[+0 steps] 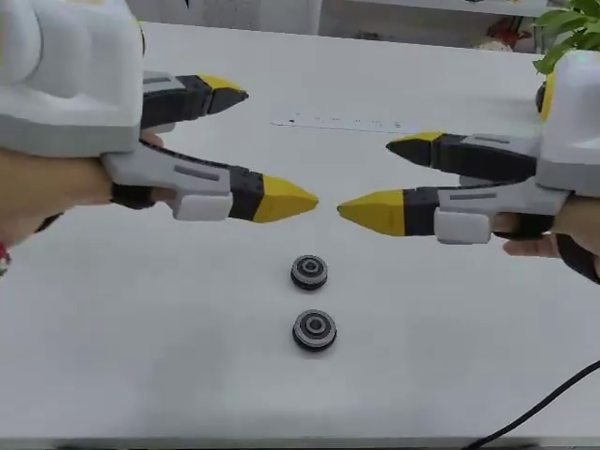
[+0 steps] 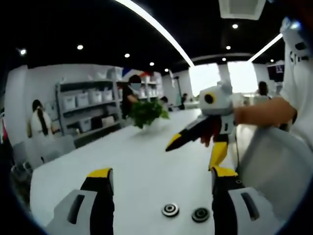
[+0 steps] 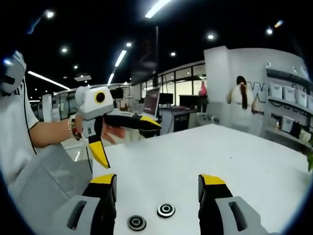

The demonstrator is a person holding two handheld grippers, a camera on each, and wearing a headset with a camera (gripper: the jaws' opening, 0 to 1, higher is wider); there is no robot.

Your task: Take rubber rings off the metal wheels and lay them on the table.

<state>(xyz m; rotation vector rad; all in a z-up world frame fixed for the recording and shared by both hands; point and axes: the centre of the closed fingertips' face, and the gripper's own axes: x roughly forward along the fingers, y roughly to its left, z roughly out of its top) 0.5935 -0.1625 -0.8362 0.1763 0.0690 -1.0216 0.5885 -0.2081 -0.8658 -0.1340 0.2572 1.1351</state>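
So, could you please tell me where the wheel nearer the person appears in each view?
Head view: the nearer wheel is low centre, below the farther wheel.
Left gripper view: bottom, nearer wheel is the right one of the two.
Right gripper view: bottom, nearer wheel is the left one.
Shared landmark: the farther wheel beside it.

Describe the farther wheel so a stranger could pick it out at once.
On the white table, two small wheels lie near the gap between the left gripper and right gripper. Pick the wheel nearer their yellow tips; its twin lies closer to the person.
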